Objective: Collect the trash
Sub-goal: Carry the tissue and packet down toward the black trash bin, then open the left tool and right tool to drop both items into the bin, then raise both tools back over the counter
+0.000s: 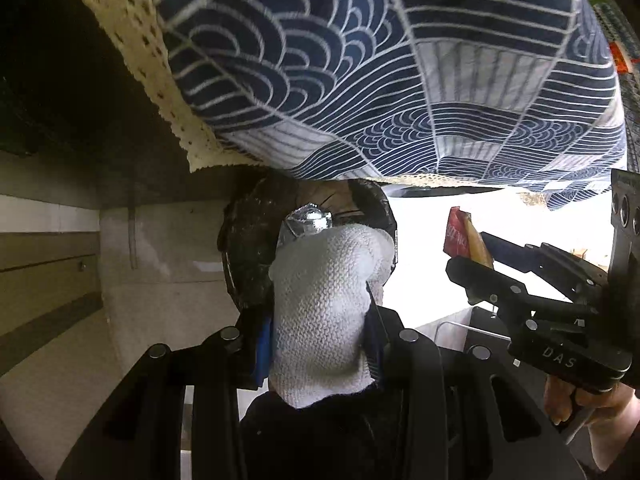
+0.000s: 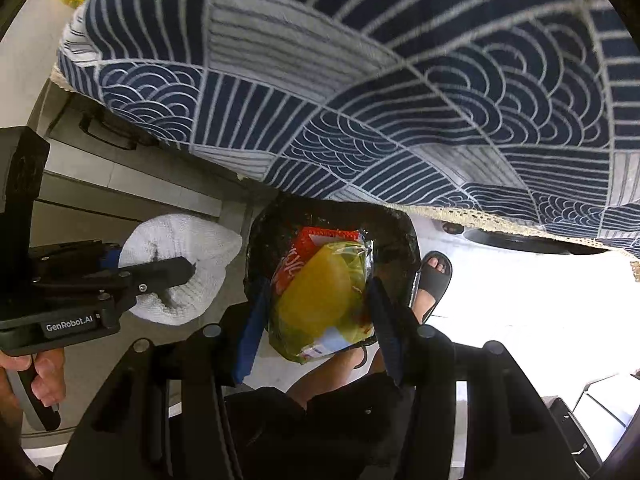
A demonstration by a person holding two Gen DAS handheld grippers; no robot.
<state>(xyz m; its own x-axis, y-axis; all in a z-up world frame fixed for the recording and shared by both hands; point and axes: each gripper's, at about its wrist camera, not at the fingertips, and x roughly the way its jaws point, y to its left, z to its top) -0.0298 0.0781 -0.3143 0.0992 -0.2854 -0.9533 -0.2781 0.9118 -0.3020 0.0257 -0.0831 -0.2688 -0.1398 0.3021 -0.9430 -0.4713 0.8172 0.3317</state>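
**Q:** Black jaws fill the foreground; what is each holding?

**A:** Left hand-held gripper [image 1: 320, 280] is clamped on a soft, light white cloth wad [image 1: 324, 300]. Right hand-held gripper [image 2: 320, 292] is clamped on a crinkly yellow and red snack wrapper [image 2: 320, 296], likely slippery, gripped across its middle. Both hang above a black-lined bin [image 2: 392, 224], beside the blue patterned tablecloth [image 2: 360, 80] draping the worktop.

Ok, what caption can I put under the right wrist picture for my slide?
Right hand-held gripper holding a yellow-and-red snack wrapper over the black-lined bin, beside the tablecloth.
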